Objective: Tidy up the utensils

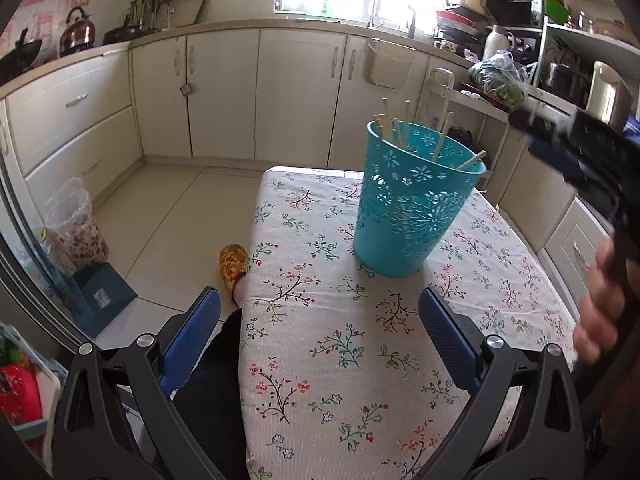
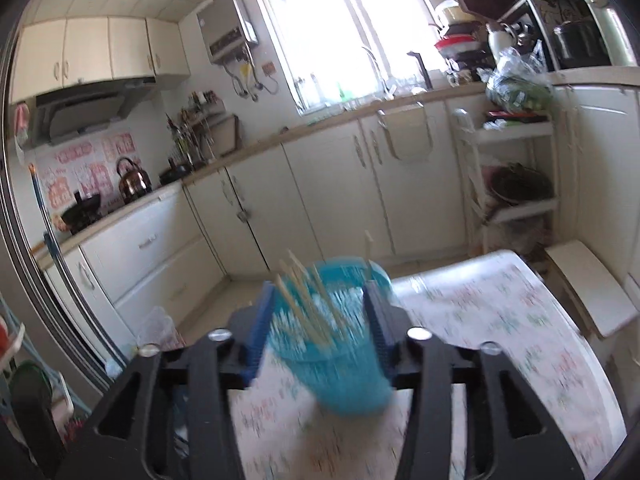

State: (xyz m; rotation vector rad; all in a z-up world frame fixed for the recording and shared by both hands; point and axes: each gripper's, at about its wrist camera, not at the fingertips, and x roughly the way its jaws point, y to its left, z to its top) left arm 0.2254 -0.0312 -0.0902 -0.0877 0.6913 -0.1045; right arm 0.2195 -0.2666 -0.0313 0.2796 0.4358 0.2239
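Note:
A teal perforated basket (image 1: 416, 204) stands upright on the floral tablecloth (image 1: 360, 340). Several wooden chopsticks (image 1: 394, 128) stick out of it. My left gripper (image 1: 320, 320) is open and empty, low over the near part of the table, short of the basket. My right gripper (image 2: 322, 320) is open and empty; in its blurred view the basket (image 2: 340, 360) and chopsticks (image 2: 308, 304) lie beyond its fingers. From the left wrist view the right gripper (image 1: 532, 124) hovers above and right of the basket, held by a hand (image 1: 600, 312).
Cream cabinets (image 1: 224, 92) and a counter run behind the table. A white shelf rack (image 2: 516, 168) with bags stands at the right. A lined bin (image 1: 76, 224) and dustpan (image 1: 104, 292) sit on the floor at the left. A slippered foot (image 1: 234, 264) is beside the table.

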